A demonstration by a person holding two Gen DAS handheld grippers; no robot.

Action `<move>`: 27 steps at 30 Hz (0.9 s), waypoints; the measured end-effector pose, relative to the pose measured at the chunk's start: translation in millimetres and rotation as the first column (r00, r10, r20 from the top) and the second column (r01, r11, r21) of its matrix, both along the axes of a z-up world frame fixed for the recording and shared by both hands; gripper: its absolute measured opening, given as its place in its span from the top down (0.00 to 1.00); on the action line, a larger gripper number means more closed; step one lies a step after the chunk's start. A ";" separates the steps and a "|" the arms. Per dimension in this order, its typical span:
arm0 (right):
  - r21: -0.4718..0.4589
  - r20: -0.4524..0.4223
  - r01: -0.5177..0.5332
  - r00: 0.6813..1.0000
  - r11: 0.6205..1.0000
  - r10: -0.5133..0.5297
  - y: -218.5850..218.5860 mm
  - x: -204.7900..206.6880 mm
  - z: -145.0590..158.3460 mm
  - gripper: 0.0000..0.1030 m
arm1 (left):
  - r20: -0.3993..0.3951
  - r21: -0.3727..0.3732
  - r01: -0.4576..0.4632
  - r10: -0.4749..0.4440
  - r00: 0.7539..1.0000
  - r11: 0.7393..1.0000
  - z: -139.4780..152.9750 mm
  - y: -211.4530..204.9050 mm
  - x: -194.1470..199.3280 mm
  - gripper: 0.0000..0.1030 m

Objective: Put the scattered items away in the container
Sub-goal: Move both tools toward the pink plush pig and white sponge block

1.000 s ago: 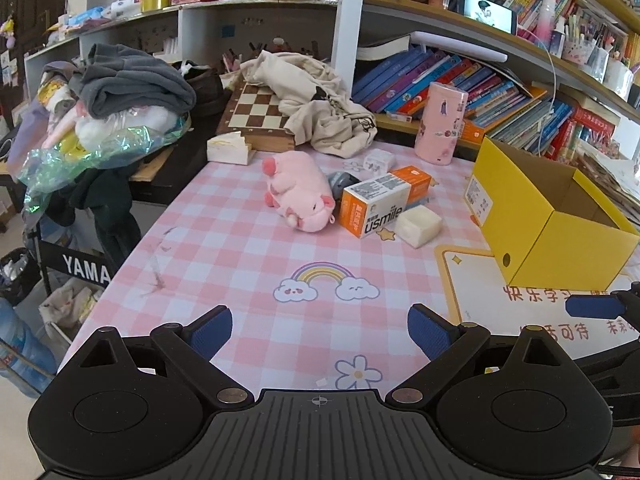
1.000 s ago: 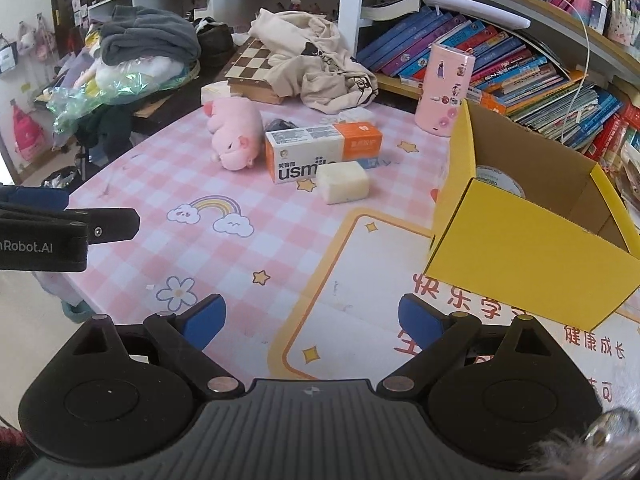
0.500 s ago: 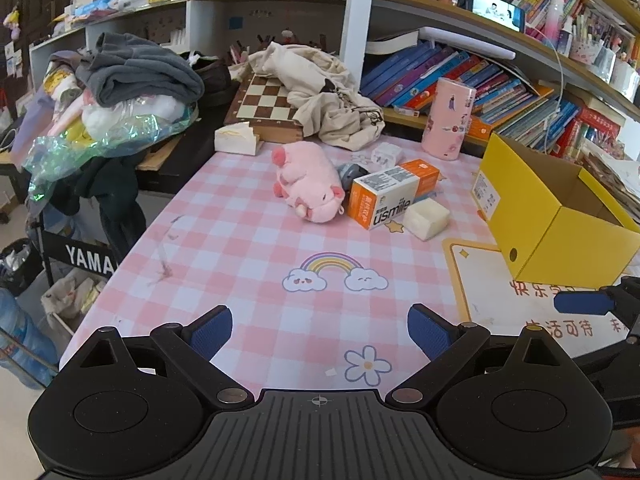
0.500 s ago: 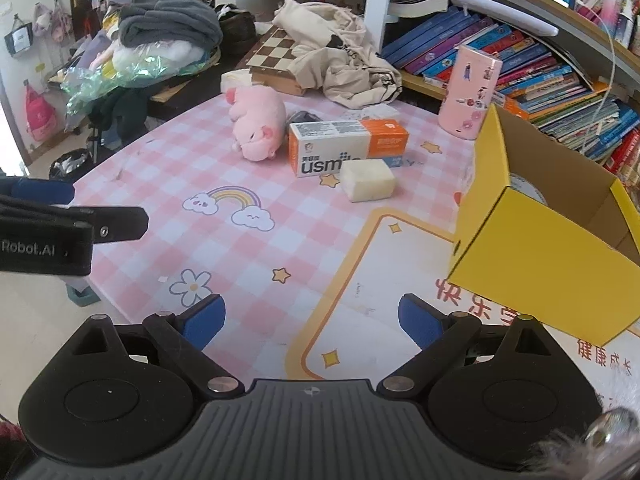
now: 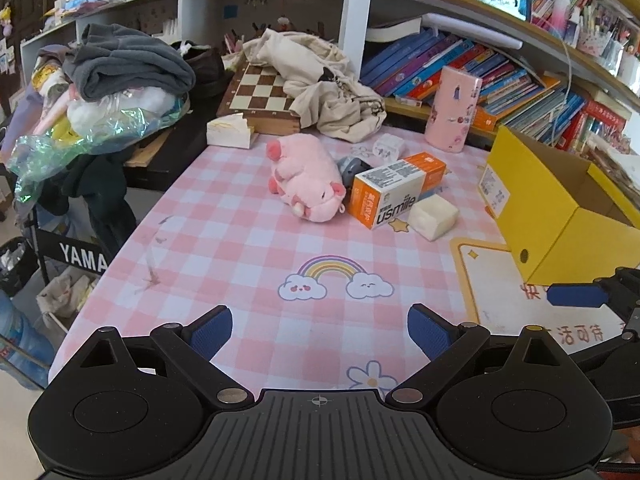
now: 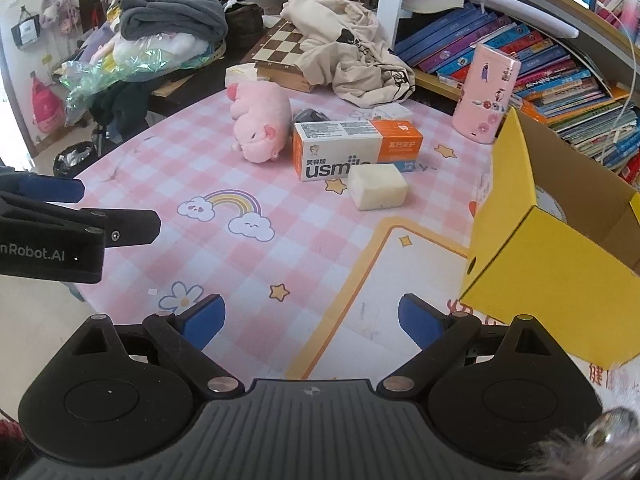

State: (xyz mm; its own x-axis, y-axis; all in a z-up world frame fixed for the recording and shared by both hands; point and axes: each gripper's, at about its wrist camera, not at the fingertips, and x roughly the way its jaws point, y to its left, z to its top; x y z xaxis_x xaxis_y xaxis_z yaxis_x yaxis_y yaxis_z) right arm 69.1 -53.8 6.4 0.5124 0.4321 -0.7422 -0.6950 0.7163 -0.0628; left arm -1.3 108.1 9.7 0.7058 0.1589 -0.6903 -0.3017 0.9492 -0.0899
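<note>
Pink plush pig (image 5: 308,180) beside usmile box (image 5: 394,193), both tools empty, wide apart.

We are looking at a worktop (image 5: 240,240) wearing a pink checked cloth with a rainbow print (image 5: 334,276). At its far edge a chessboard (image 5: 262,94) is lying under a crumpled beige garment (image 5: 324,84). To the left, grey clothing (image 5: 128,64) is sitting atop a pile with shiny green plastic wrap (image 5: 88,128). Behind, slanting books (image 5: 436,64) are filling a shelf, and a pink cylindrical tin (image 5: 452,110) is standing upright before them.
</note>
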 end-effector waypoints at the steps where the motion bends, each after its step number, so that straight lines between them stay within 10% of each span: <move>1: -0.002 -0.001 -0.002 1.000 1.000 0.002 1.6 3.2 -0.2 0.08 | -0.001 -0.003 -0.001 0.001 1.000 1.000 -0.5 1.3 2.6 0.06; 27: -0.041 0.063 -0.044 0.997 0.998 0.047 52.1 88.8 -15.0 0.20 | -0.039 0.038 -0.024 0.025 0.999 0.999 -10.5 33.0 85.9 0.07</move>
State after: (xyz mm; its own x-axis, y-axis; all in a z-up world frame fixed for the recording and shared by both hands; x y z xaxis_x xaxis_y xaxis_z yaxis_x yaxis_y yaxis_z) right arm 157.8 -1.7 -8.6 0.5395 0.4271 -0.7256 -0.7204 0.6802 -0.1353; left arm 84.7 141.1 -0.8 0.6740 0.2016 -0.7107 -0.3272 0.9440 -0.0425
